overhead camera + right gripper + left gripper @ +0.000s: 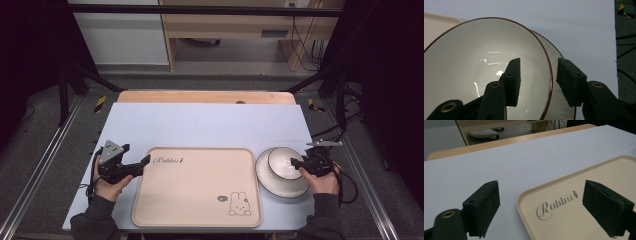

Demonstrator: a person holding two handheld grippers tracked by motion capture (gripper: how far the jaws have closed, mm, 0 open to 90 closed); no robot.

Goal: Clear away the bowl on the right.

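A white bowl (282, 162) with a dark rim sits on a white plate (280, 189) at the right of the pale table (200, 125). My right gripper (295, 162) straddles the bowl's right rim. In the right gripper view one jaw of the right gripper (539, 61) is inside the bowl (474, 62) and the other outside over the plate (550, 48), with a gap on each side of the rim. A beige tray (197, 187) printed "Rabbit" lies in the middle. My left gripper (142, 165) is open at its left corner. The left gripper (541, 186) has its jaws apart over the tray (574, 220) edge.
The tray carries nothing but its rabbit drawing (239, 205). Bare table stretches behind the tray and the plate. The table's right edge is close to the plate, with cables on the floor beyond. A wooden desk (225, 30) stands behind the table.
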